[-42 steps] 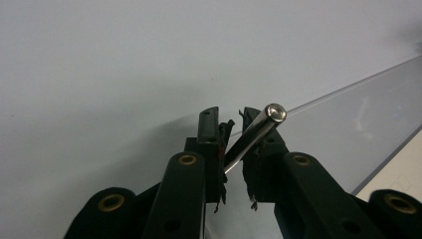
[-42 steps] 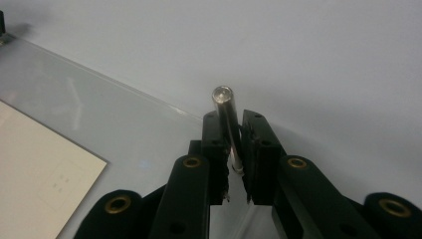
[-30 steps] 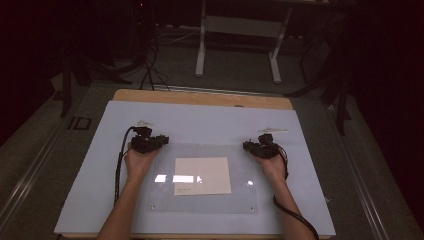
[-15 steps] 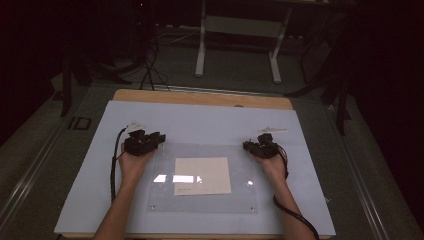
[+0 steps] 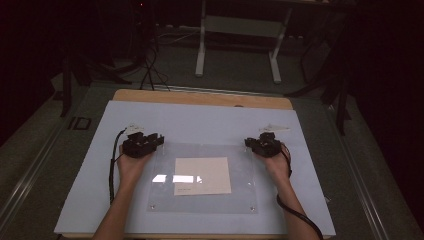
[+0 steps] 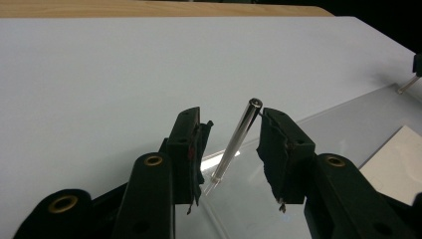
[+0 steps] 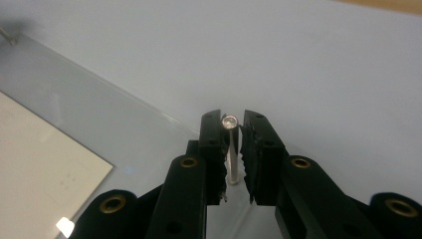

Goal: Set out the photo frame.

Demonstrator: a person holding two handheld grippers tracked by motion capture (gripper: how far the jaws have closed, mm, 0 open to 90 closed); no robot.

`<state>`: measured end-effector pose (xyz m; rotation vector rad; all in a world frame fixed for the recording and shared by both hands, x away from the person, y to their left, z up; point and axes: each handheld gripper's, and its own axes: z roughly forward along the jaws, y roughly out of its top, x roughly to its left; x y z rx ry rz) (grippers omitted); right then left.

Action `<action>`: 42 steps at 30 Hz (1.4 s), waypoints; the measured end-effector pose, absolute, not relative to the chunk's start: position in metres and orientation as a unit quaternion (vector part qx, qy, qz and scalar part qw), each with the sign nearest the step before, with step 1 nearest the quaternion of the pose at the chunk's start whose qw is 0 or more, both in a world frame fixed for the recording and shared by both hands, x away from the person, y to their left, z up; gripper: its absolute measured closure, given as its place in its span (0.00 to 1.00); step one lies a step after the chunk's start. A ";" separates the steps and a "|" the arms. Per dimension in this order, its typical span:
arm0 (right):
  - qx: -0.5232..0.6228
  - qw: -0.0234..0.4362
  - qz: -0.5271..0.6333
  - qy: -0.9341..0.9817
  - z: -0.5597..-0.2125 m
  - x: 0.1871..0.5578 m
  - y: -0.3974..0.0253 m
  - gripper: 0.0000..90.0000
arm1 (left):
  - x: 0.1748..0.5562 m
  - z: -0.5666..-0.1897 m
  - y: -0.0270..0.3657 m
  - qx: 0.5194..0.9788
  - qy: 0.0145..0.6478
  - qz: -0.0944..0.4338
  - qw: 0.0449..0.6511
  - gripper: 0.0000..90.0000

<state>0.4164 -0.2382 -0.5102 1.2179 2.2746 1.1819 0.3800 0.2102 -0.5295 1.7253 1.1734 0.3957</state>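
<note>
1. Clear acrylic sheet [image 5: 202, 177] lies flat on the pale blue table cover [image 5: 200, 120], with a cream paper [image 5: 202, 176] under or in it; likely a display frame held by corner standoffs.
2. Left gripper [image 5: 142, 144] sits at the sheet's far-left corner. Left gripper view: jaws apart around a slim metal pin [image 6: 234, 144] that stands tilted at the sheet's corner, its head just touching the right-hand pad; not clamped.
3. Right gripper [image 5: 263, 145] sits at the far-right corner. Right gripper view: jaws closed in on a second upright pin [image 7: 231, 149], pads against it on both sides; reads as gripped.
4. Why: one gripper per far corner, so both pins get worked in parallel, probably pulling or seating them; the sheet stays put.
5. High view gives the layout: both hands, the paper centred, two small fittings [image 5: 152, 205] at the near corners. The pins are too small to see there.
6. Gripper views give jaw gaps, pin tilt and pin heads. The left one also catches the far pin [image 6: 405, 85] near its right edge.
</note>
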 end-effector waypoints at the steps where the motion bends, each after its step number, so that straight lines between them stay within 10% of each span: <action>1: 0.420 0.156 0.412 0.793 -0.509 0.416 -0.238 0.88 | 0.380 -0.530 0.210 0.708 0.484 0.163 0.488 0.67; 42: 0.424 0.151 0.446 0.774 -0.514 0.413 -0.243 0.93 | 0.383 -0.529 0.200 0.712 0.467 0.177 0.493 0.90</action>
